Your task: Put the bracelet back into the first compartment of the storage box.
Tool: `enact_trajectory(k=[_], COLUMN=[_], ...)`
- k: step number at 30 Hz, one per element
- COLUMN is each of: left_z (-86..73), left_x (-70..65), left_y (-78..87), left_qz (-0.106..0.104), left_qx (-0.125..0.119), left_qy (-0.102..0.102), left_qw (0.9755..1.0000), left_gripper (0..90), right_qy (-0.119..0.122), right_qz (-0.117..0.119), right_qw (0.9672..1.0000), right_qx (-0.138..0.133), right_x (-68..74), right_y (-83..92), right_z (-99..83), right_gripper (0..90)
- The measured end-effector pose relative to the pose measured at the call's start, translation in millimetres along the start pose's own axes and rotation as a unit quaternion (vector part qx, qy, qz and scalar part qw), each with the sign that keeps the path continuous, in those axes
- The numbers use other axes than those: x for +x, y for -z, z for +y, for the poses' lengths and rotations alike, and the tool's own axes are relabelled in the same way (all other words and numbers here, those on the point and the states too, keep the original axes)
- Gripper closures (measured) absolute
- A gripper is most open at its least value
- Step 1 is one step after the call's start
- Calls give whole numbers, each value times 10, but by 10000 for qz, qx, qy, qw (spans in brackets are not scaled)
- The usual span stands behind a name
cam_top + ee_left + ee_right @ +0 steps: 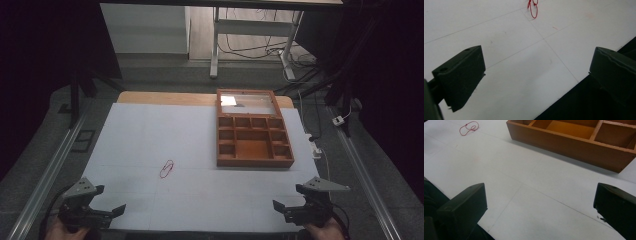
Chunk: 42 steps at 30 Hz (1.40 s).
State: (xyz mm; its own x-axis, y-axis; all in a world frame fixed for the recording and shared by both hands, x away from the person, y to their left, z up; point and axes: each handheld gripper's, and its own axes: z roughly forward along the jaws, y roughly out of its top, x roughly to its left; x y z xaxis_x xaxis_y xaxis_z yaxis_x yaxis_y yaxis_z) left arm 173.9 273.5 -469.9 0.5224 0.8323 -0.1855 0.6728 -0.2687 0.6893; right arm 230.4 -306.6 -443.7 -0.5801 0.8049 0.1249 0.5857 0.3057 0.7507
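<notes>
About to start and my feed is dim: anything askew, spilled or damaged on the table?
Nothing stands out. The wooden compartment box sits square on the white sheet with its glass lid laid open behind it, compartments apparently empty. A red loop of string lies loose on the sheet, left of the box.

A: Where's the wooden box [254,142]?
B: Open on the white tabletop [150,135], right of middle, lid up, compartments bare.
A: And the red loop [166,169]?
B: Flat, well left of it.
</notes>
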Motion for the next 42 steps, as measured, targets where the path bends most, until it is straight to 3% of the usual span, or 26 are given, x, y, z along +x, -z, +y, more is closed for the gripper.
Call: enact_trajectory(k=[17, 22, 29, 42], left_z=[12, 32, 60, 144], left_x=[-6, -16, -37, -45], left_y=[-8, -2, -22, -108], left_qz=[109, 25, -46, -232], left_qx=[20, -66, -150, -209], left_qy=[55, 47, -140, -302], left_qw=[9999, 10000, 9998, 9991], left_gripper=[0, 0, 0, 0], right_qy=[132, 155, 185, 224], right_qz=[48, 58, 48, 58], right_qw=[9999, 9998, 9997, 9996], right_qx=[87, 94, 141, 187], right_x=[22, 27, 34, 43], right_y=[-17, -20, -25, -33], right_z=[3, 3, 5, 7], right_gripper=[0, 0, 0, 0])
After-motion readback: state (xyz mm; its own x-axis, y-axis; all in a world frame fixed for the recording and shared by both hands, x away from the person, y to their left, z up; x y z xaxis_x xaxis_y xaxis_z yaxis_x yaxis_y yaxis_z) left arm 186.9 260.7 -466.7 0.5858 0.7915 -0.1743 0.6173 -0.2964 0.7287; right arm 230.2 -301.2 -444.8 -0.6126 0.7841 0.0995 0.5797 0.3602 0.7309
